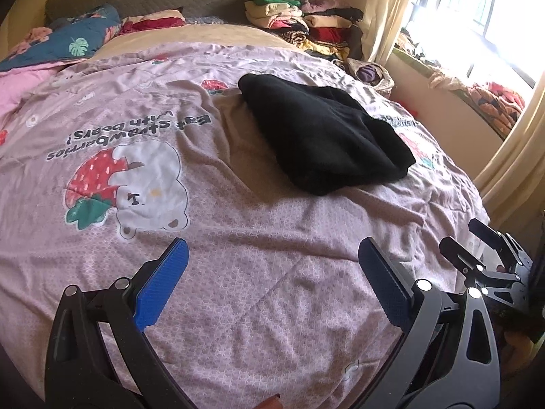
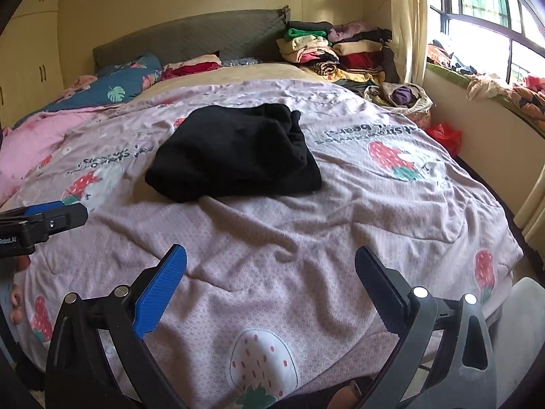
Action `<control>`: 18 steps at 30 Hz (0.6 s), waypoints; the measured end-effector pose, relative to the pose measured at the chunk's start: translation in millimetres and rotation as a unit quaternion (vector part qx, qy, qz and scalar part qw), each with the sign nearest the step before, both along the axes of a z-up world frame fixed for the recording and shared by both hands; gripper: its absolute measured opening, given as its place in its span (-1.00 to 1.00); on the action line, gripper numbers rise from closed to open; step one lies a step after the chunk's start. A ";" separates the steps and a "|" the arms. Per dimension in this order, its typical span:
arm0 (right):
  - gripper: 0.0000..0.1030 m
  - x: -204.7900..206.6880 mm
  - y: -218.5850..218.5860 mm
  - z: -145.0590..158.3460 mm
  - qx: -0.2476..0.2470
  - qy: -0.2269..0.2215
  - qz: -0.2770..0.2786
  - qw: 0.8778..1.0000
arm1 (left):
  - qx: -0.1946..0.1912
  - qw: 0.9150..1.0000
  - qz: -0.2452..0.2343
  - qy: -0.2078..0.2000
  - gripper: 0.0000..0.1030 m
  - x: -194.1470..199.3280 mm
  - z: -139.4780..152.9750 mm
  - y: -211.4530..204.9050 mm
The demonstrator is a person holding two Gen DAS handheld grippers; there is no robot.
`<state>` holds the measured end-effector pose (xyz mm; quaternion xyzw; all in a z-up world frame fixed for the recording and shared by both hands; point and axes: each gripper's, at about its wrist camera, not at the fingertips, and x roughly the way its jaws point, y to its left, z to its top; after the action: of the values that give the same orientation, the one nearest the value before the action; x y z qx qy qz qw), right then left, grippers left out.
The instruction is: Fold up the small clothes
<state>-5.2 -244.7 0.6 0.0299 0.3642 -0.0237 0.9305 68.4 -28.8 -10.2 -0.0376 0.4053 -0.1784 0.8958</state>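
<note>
A black garment (image 1: 323,136) (image 2: 235,155) lies folded in a thick bundle on the pink strawberry bedspread (image 1: 259,238) (image 2: 272,238), mid-bed. My left gripper (image 1: 272,248) hovers open over the near part of the bed, well short of the garment, nothing between its blue pads. My right gripper (image 2: 270,255) is open too, empty, also nearer the foot of the bed than the garment. In the left wrist view the right gripper (image 1: 477,238) shows at the right edge; in the right wrist view the left gripper (image 2: 51,214) pokes in from the left.
Stacks of folded clothes (image 1: 299,20) (image 2: 333,51) sit at the bed's far right corner by the grey headboard (image 2: 190,39). A blue leaf-print quilt (image 1: 78,37) and pink bedding lie far left. A window ledge with clothes (image 2: 494,81) runs along the right; a red bag (image 2: 444,134) lies below it.
</note>
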 end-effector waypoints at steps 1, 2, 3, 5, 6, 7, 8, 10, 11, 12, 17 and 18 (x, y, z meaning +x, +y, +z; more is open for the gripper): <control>0.91 -0.1 0.1 -0.2 0.000 -0.001 -0.001 1.000 | 0.002 1.000 0.001 0.001 0.82 0.3 -0.8 -0.1; 0.91 0.0 0.2 -0.5 -0.001 -0.003 -0.002 1.000 | 0.004 1.000 0.004 0.002 0.82 1.0 -1.4 0.4; 0.91 0.3 0.6 -1.0 -0.002 -0.002 -0.001 1.000 | 0.005 1.000 0.006 0.003 0.82 1.3 -1.9 0.8; 0.91 0.7 1.1 -2.0 -0.003 0.000 -0.002 1.000 | 0.004 1.000 0.010 0.010 0.82 3.1 -3.3 2.5; 0.91 1.1 1.4 -1.7 -0.004 0.001 -0.002 1.000 | 0.005 1.000 0.012 0.011 0.82 3.5 -3.7 3.2; 0.91 1.7 1.6 -1.9 -0.004 0.002 -0.001 1.000 | 0.007 1.000 0.013 0.011 0.82 3.8 -4.2 3.6; 0.91 2.1 1.9 -1.8 -0.005 0.003 -0.001 1.000 | 0.007 1.000 0.015 0.011 0.81 4.1 -4.4 4.2; 0.91 2.6 2.1 -2.3 -0.005 0.005 -0.001 1.000 | 0.009 1.000 0.016 0.012 0.81 4.6 -5.0 5.0; 0.91 2.7 1.9 -2.3 -0.004 0.005 -0.001 1.000 | 0.010 1.000 0.017 0.014 0.81 5.0 -5.3 5.3; 0.91 2.9 1.3 -2.3 -0.004 0.005 -0.002 1.000 | 0.011 1.000 0.018 0.014 0.82 5.3 -5.5 5.4; 0.91 3.7 -1.5 -3.8 -0.001 0.009 -0.005 1.000 | 0.013 1.000 0.017 0.015 0.82 4.8 -5.3 4.9; 0.91 3.6 -2.0 -3.9 0.000 0.009 -0.006 1.000 | 0.014 1.000 0.017 0.015 0.82 4.5 -5.2 4.7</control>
<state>-1.6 -246.6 -3.3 0.0317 0.3725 -0.0294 0.9270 72.9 -24.1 -15.5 -0.0350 0.4206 -0.1566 0.8929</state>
